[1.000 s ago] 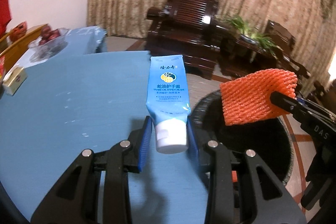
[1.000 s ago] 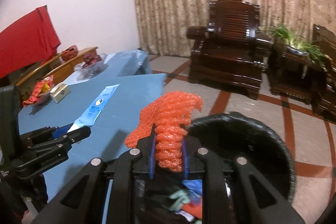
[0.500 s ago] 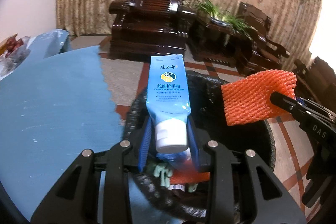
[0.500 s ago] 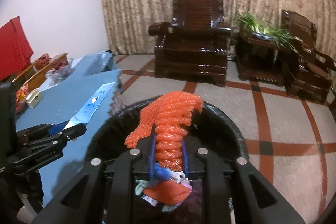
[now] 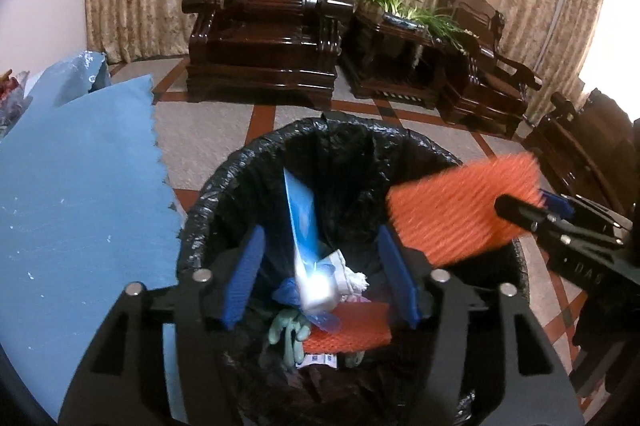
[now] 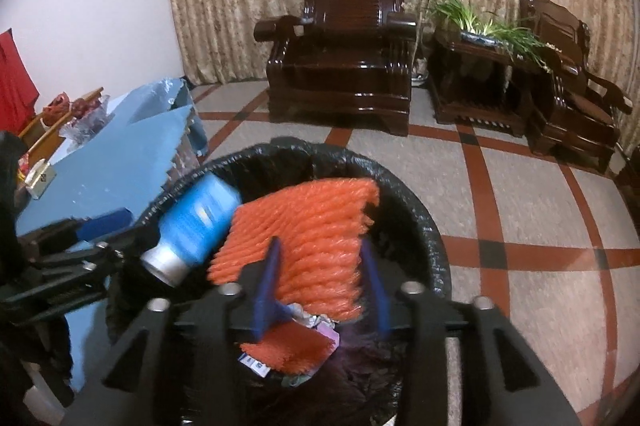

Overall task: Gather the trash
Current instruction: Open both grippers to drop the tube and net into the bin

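Black liner bag over a round bin (image 5: 256, 162), mouth wide and uncovered, standing on tiled floor just beside the jagged edge of a blue worktop (image 5: 80, 194). Open floor beyond the far rim; two dark wooden armchairs and a side table with a plant well back.

Inside the bin: a flat orange foam net (image 5: 352, 336), pale green gloves (image 5: 286, 336), crumpled paper and scraps, count unclear.

Orange foam net sleeve (image 6: 304, 238), ribbed, motion-blurred, over the right half of the bin mouth between the pads of the right claw (image 6: 320, 286). Jaws just opened, standing apart; pads look clear of the net, though blur leaves contact uncertain.

Blue hand-cream tube (image 5: 306, 246) with white cap, blurred, cap end down, over the left half of the bin mouth. Left claw (image 5: 320, 282) likewise just opened, blue pads wide on either side, clear of the tube, nothing gripped.

One bin, one tube, two orange nets, two claws.
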